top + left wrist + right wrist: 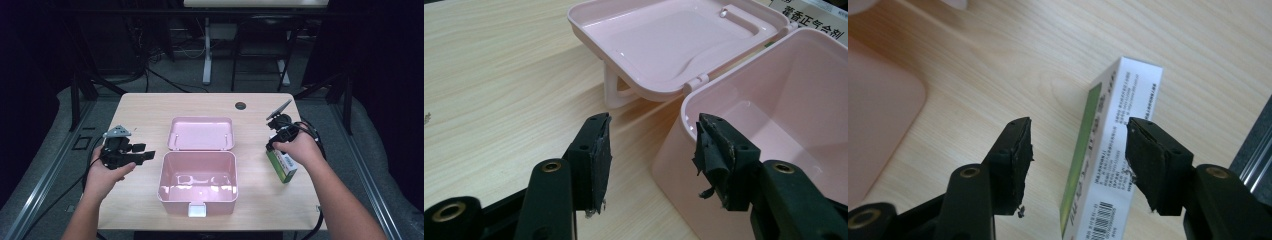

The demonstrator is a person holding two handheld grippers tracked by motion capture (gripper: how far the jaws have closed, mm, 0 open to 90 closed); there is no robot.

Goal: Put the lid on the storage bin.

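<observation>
Early stage: right claw, jaws spread and gripping nothing, straddles the carton not yet packed; left claw, equally agape and empty, waits beside the open, empty pink box.

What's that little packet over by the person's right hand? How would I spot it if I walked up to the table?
Start at the open pink box in the middle of the wooden table, then look toward the table's right edge. There the small carton sits between the open jaws of the right gripper. It is the one white and green thing there, with fine print and a barcode.
</observation>
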